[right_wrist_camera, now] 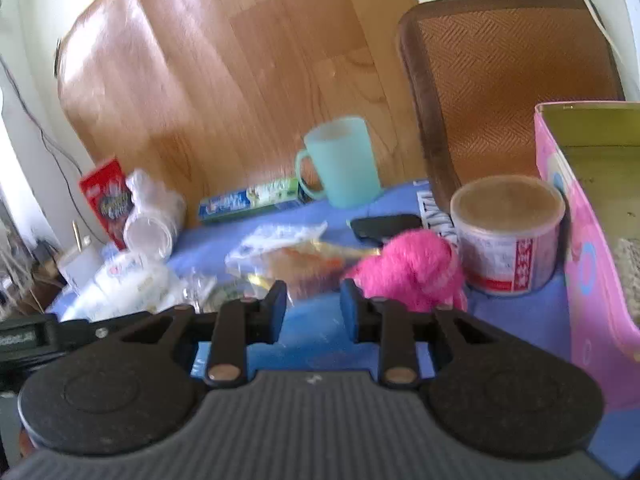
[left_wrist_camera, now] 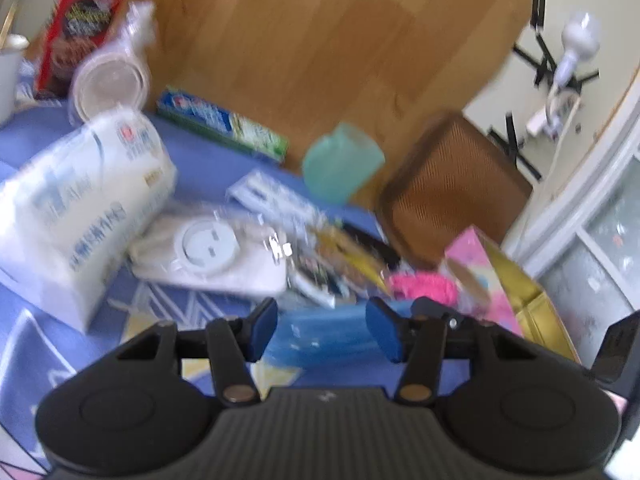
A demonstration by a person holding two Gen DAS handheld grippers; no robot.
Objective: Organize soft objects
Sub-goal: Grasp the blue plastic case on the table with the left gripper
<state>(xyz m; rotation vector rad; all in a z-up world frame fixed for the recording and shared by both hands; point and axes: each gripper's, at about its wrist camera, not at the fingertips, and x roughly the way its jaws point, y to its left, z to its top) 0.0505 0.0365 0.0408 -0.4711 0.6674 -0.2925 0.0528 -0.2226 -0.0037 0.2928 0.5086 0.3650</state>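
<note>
My right tongs [right_wrist_camera: 313,306] stand parted with nothing between the blue pads, low over the blue cloth of the table [right_wrist_camera: 320,332]. My left tongs [left_wrist_camera: 322,330] are spread wider, also empty, above the same cloth.

Just ahead and to the right of my right tongs lies the pink fluffy thing [right_wrist_camera: 412,270], which I take for the soft object to sort. It sits toward the table's right edge, touching or nearly touching the round tin [right_wrist_camera: 508,236] behind it, with the open pink box [right_wrist_camera: 592,264] standing at that edge beyond. From the left tongs' view the same fluff [left_wrist_camera: 424,286] shows just past the right pad, beside the box.

What worries me:
- My right tongs are aimed left of the fluff; closing here would catch only air or the crinkly wrappers [right_wrist_camera: 288,252] in the middle of the table.
- A sideways sweep could knock the tin or push the fluff against it.
- Fluffy pile squashes, so a shallow pinch may take only strands and let it slip.
- Both views are blurred, so I judge contact poorly.

Its long axis seems to run left to right across the table, the lower end toward my tongs; which end is the head I cannot tell.
</note>
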